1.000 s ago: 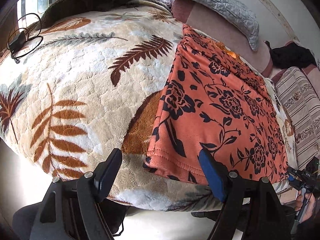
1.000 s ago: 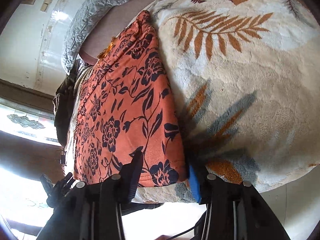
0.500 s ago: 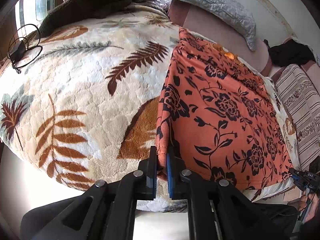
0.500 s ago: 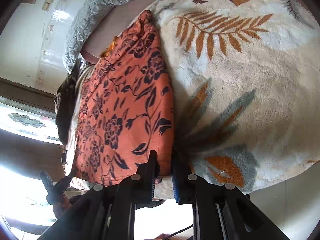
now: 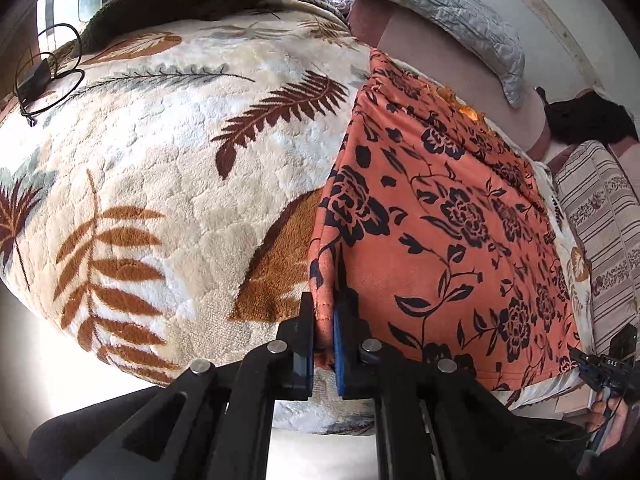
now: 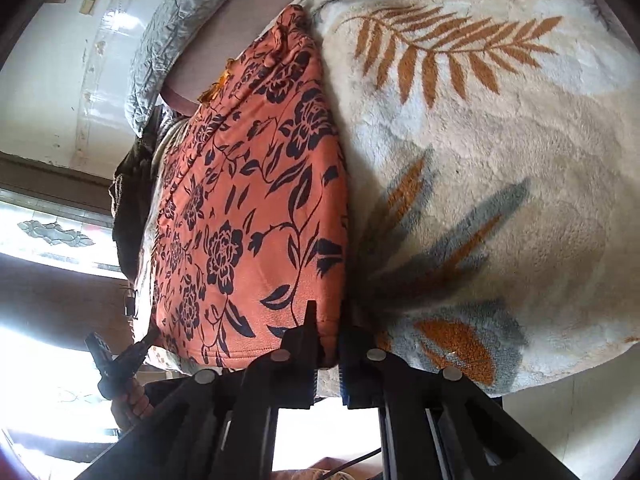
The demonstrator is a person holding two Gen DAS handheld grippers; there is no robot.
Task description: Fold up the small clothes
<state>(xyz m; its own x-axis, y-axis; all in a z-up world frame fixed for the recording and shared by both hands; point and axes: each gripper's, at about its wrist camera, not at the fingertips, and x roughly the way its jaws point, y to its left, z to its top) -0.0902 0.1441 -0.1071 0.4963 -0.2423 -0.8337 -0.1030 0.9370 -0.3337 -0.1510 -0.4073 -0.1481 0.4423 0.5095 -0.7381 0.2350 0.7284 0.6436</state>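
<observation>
Both tools newly clamped, orange floral garment corners hidden between.

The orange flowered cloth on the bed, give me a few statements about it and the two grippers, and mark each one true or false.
1. The left gripper is shut on a near corner of the orange flowered cloth. True.
2. The right gripper hangs open above the cloth. False: it is shut on the cloth's other near corner.
3. The cloth lies on a leaf-patterned blanket. True.
4. The cloth is plain with no pattern. False: it has dark flowers and vines on orange.
5. A grey quilted pillow lies at the far end of the bed, beyond the cloth. True.
6. The pillow lies on top of the cloth. False: it lies apart from the cloth.
</observation>
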